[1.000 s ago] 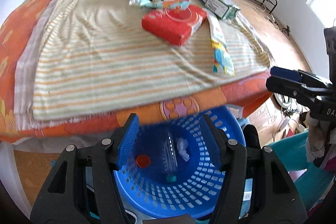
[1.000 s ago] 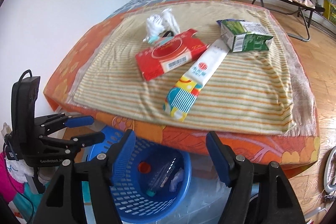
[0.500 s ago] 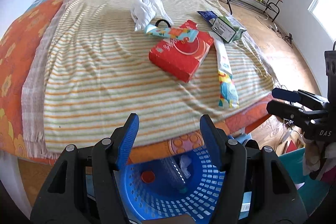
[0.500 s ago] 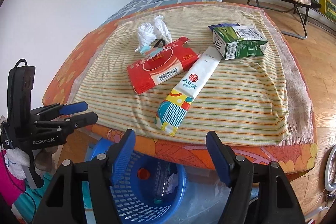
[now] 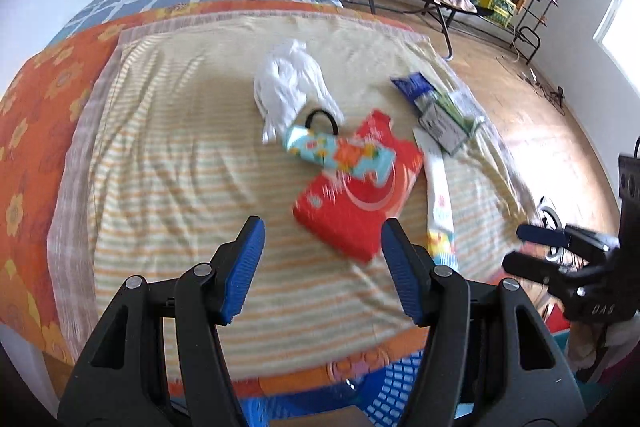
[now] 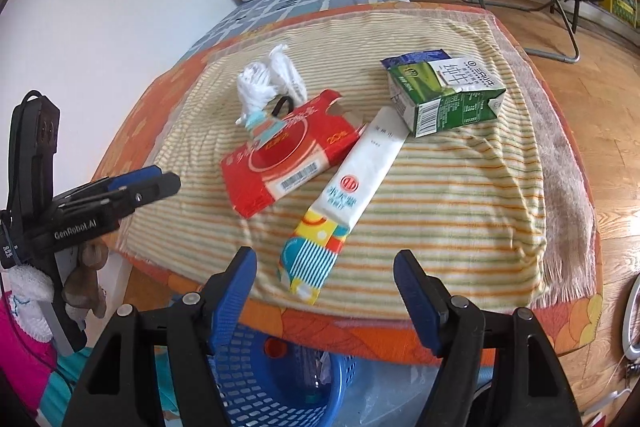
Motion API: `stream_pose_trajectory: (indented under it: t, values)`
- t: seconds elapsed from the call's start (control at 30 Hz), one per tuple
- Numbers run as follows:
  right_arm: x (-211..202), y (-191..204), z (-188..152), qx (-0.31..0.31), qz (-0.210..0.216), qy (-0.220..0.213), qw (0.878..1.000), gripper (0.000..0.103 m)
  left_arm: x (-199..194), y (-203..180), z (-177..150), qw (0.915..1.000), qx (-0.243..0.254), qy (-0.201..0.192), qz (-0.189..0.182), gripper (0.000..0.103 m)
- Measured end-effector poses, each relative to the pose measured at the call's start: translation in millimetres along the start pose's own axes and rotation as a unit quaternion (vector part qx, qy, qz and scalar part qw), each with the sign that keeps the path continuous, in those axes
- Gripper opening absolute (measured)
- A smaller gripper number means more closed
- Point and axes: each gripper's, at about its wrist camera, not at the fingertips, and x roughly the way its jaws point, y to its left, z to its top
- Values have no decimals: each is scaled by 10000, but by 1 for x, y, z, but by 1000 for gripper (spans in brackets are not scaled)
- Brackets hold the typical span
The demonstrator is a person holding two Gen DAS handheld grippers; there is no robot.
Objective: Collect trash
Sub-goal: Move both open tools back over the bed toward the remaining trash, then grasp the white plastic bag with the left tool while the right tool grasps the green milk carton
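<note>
While both grippers are hovering wide open and empty, the red tissue box (image 5: pixel 352 205) is lying just ahead of the left gripper (image 5: pixel 322 267), the long wrapper (image 6: pixel 340 203) ahead of the right gripper (image 6: pixel 326 293), on a striped blanket (image 6: pixel 460 195) above a blue basket (image 6: pixel 272 387).

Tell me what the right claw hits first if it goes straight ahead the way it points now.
Probably the long white packet with the colourful striped end: it lies directly ahead of the open right claw on the striped blanket. Depth is uncertain.
</note>
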Motion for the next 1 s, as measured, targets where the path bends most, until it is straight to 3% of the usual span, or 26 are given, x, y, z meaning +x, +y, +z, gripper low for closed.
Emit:
stream_pose_trajectory:
  t: [0.43,0.63,0.83,1.0]
  values:
    - [32,-17,37,569,162,219,9980,74,34,15,59,9994,-302,-136,87,62]
    - [38,-27,58,797,-5,135,9967,74,52,22,75,9990,-411,-130,150,62]
    - [37,-58,81,1460,-140,-10,9892,74,71,25,86,9986,-486,-81,173,62]
    - [35,-80,105,1882,-393,-306,9809,87,83,26,96,9984,-524,-88,187,62]
